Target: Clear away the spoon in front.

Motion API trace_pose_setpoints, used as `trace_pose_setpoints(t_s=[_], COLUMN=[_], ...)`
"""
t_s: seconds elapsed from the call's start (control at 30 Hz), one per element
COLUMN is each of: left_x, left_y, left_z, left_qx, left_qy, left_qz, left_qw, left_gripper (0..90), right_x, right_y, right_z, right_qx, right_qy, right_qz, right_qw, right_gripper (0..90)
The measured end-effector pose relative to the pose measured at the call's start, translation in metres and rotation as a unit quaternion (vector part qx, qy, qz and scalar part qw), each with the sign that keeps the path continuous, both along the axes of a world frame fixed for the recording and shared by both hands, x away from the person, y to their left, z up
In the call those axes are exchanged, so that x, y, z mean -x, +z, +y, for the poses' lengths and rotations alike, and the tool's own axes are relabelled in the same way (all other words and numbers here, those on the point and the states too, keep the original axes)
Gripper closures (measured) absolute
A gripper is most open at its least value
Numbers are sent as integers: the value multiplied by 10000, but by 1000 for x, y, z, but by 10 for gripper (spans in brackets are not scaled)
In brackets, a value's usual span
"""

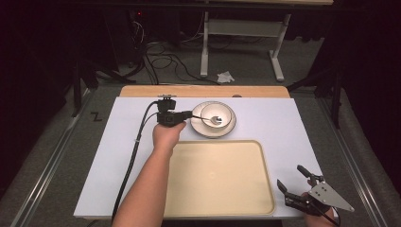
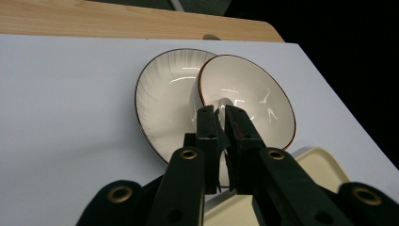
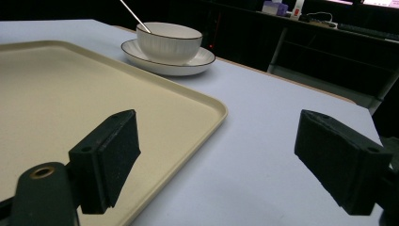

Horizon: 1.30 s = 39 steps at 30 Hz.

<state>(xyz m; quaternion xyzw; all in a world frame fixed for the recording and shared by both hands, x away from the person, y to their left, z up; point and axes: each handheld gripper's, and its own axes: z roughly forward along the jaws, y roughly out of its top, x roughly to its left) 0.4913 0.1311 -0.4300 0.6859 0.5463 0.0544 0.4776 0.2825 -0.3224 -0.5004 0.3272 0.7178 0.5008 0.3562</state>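
High view: at upper centre, the left gripper (image 1: 188,115) pinches the handle of a spoon (image 1: 211,119) lying in a white bowl (image 1: 217,115) on a plate (image 1: 198,126); at lower right, the right gripper (image 1: 289,179) hovers spread beside the beige tray (image 1: 217,177).

Left gripper view: jaws pressed together on the spoon handle (image 2: 221,141), centre frame.

Right gripper view: jaws wide apart, bowl (image 3: 168,42) at upper left.
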Motion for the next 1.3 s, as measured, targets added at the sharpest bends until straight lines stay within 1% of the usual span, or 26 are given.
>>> trace_pose_setpoints(t_s=[0.07,0.1,0.2,0.33,0.4,0.43,0.47,0.5,0.53,0.6,0.77,0.9,1.0,1.03,1.1,1.13,1.23,1.3], left_x=[1,2,4,10,14,16,18,21,24,27,38,48,57,61,66,70,79,86], left_y=[1,2,3,7,9,11,12,14,16,19,27,32,35,36,38,39,42,44], left_z=[0,0,-2,-4,-5,-6,-6,-7,-7,-7,-6,-3,1,3,6,9,14,18], left_qx=[14,3,-36,-173,-215,-273,-304,-356,-360,-337,-363,-336,-364,-344,-330,-317,-305,-298], left_qy=[-50,-32,-100,-136,-169,-203,-209,-178,-148,-154,-133,-120,-110,-101,-90,-80,-66,-47], left_qz=[-40,-79,-207,-531,-692,-812,-884,-1009,-1087,-1163,-1425,-1577,-1720,-1782,-1843,-1894,-1957,-2051], left_qw=[10000,10000,9997,9983,9972,9961,9954,9941,9933,9925,9890,9868,9844,9833,9823,9813,9802,9783], left_gripper=[885,892,897,899,899,899,899,899,899,899,899,899,899,899,899,899,899,899], right_x=[0,0,0,0,0,0,0,0,0,0,1,1,1,1,2,1,1,1], right_y=[0,0,0,0,0,0,0,0,0,0,0,1,1,1,1,1,1,0], right_z=[0,0,0,0,0,0,0,0,1,1,1,1,1,1,1,2,2,3], right_qx=[18,16,24,29,29,30,24,27,32,48,43,36,36,43,56,41,111,81], right_qy=[-5,-6,0,1,3,2,8,0,0,-6,4,-8,-9,-6,-12,2,26,16], right_qz=[-6,-1,-15,-17,-19,-19,-25,-14,-13,-13,-15,1,-13,-16,-22,-17,-36,-4], right_qw=[10000,10000,10000,10000,10000,10000,10000,10000,10000,10000,10000,10000,10000,10000,10000,10000,9999,10000], right_gripper=[154,154,154,155,155,154,155,155,154,154,154,154,154,154,154,154,154,154])
